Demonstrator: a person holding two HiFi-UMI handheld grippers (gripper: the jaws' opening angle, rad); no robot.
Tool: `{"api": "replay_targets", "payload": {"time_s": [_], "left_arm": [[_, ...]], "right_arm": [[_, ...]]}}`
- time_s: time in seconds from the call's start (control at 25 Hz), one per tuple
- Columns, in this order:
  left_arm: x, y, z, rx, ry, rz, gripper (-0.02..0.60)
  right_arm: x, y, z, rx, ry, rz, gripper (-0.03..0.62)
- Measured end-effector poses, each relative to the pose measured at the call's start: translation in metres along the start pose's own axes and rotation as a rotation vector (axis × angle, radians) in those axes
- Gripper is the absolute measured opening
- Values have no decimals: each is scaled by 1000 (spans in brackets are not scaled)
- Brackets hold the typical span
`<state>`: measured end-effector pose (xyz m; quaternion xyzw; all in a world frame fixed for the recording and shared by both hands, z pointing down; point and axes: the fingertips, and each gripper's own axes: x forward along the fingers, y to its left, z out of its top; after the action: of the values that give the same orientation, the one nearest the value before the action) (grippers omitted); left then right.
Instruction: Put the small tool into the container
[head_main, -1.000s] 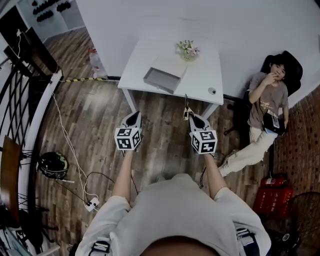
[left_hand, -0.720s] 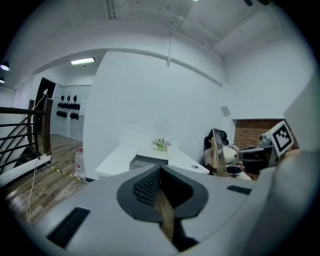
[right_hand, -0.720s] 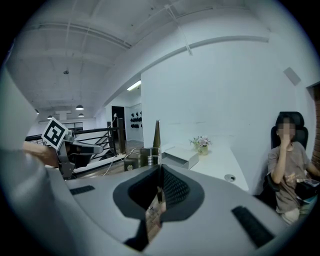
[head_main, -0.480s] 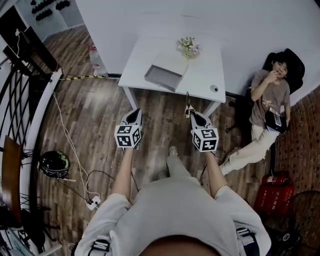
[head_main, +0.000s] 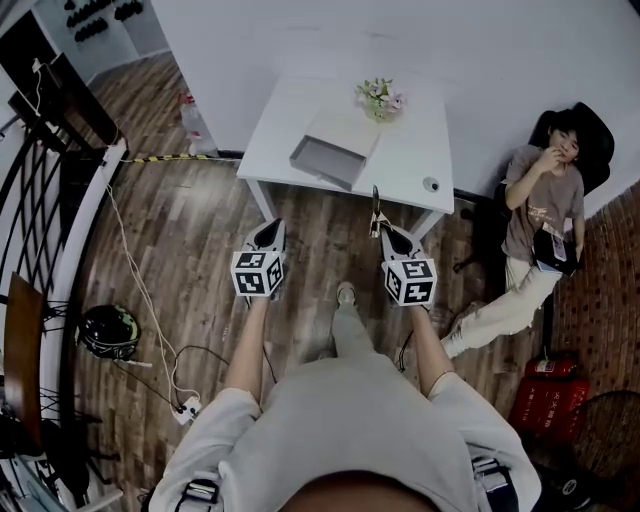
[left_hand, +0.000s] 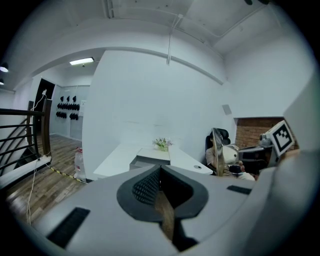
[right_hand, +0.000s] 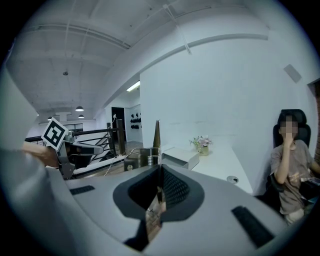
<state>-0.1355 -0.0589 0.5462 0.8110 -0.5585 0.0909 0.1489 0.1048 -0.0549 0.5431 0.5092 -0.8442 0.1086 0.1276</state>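
My right gripper (head_main: 384, 230) is shut on the small tool (head_main: 376, 210), a thin pointed metal piece that sticks forward from the jaws. In the right gripper view the tool (right_hand: 156, 135) rises as a tapered spike above the closed jaws. My left gripper (head_main: 270, 228) is shut with nothing in it. Both hang over the wooden floor just short of the white table (head_main: 410, 150). The container (head_main: 330, 155), an open grey box, lies on that table. From the left gripper view I see the box (left_hand: 150, 159) and the tool (left_hand: 217, 150) off to the right.
A flower pot (head_main: 378, 98) and a small round object (head_main: 431, 184) also sit on the table. A person sits on a chair (head_main: 540, 210) at the right. A helmet (head_main: 108, 328), cable and power strip (head_main: 185, 405) lie on the floor at left, beside a railing.
A foot has stepped forward beneath the grippers. Both grippers sit slightly lower in the head view; the right one still grips the tool.
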Motion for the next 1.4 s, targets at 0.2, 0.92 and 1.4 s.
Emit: {"api": "replay_targets", "payload": {"time_s": [0.2,0.92,1.4], "left_arm": [[19,11,5,-4,5,9,9],[128,60,36,-23,27,42,9],[221,78,78,-25,39,61,9]], "right_arm": [[23,-10,5,4,7,7,2],[138,-64,32,-2,38,44,2],[217,-125,70,2,42,65,2]]}}
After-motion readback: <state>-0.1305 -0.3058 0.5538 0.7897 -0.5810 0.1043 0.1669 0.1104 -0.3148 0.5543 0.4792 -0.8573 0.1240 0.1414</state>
